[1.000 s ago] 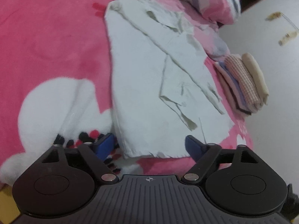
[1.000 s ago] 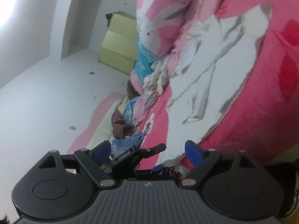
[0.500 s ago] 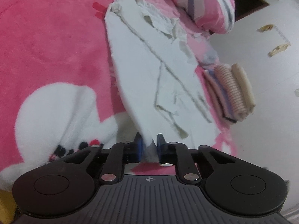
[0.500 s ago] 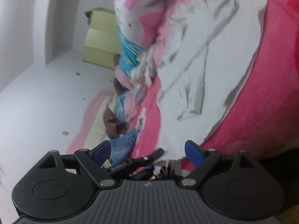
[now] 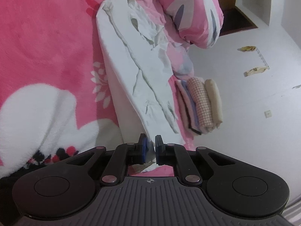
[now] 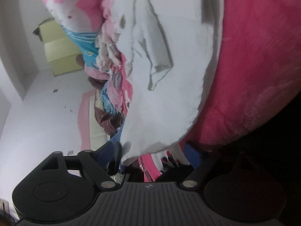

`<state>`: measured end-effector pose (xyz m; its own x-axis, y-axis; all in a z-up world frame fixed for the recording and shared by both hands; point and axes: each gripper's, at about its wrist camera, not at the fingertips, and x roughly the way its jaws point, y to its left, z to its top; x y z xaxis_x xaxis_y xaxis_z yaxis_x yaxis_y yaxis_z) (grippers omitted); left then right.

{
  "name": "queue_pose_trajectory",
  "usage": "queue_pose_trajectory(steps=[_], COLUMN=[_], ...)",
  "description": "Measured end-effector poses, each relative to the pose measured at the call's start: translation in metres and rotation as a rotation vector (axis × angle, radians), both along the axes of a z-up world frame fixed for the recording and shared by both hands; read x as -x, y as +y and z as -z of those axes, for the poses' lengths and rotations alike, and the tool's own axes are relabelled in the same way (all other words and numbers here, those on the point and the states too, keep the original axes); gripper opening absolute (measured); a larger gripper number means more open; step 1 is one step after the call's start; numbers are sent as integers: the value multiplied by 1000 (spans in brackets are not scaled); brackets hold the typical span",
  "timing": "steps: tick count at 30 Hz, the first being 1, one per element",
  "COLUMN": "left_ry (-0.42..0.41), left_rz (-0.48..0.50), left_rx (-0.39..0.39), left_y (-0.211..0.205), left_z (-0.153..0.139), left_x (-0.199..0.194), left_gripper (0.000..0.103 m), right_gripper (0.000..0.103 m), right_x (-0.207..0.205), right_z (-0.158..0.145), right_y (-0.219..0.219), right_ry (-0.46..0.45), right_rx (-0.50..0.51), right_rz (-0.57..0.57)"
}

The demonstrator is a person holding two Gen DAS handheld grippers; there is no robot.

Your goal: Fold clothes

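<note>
White shirt spread along the pink blanket, near its right edge, partly folded lengthwise, collar end crumpled toward the pillow. Near corner of the hem lifted off the blanket and pinched tight between the blue pads of the left gripper. Other hem corner, seen from the right wrist, hanging just ahead of the right gripper; jaws there wide but closing, cloth edge lying between them, pads not yet pressing on it. Picture there blurred, so exact contact hard to tell.

Judged step: taking hold of both bottom corners, ready to carry the hem up toward the collar. Next move calls for finishing the right-hand pinch on a single clean edge, not on the blanket beneath, then raising both corners together and level so the fold lands square.

Further out: stack of folded clothes at the blanket's right edge, just beside the shirt; heap of unfolded clothes off the far edge toward the floor; yellow box by the wall.
</note>
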<state>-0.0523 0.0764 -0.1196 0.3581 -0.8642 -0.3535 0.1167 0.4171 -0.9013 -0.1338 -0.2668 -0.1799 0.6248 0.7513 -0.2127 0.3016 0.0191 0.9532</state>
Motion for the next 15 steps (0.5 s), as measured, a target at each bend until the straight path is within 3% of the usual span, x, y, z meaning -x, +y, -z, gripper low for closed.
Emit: queue_pose_trajectory(steps=[1,4,8,11,13,15], left_ry=[2,-3,-2,31,63,96], left_rz=[-2,1,19,-10,-27,-41], left_rx=[2,26,81,86,101,117], left_y=[0,0,2,8,10,10], left_z=[0,2,7,14,21,28], left_x=[0,1,-1,-6,-11,-15], left_gripper=[7,7,8,12,20,42], right_gripper=[79,58,13,3,2,2], right_x=[-3,-10,-13,-13,-13,-14], right_z=[1,6,5,6,4,3], right_y=[2,7,11,11,10,8], right_ry=[6,7,-11,-31,-42,-50], right_rx=[-10,-95,-49,-40,-42,-44], right_rz=[4,14,26,31,28,28])
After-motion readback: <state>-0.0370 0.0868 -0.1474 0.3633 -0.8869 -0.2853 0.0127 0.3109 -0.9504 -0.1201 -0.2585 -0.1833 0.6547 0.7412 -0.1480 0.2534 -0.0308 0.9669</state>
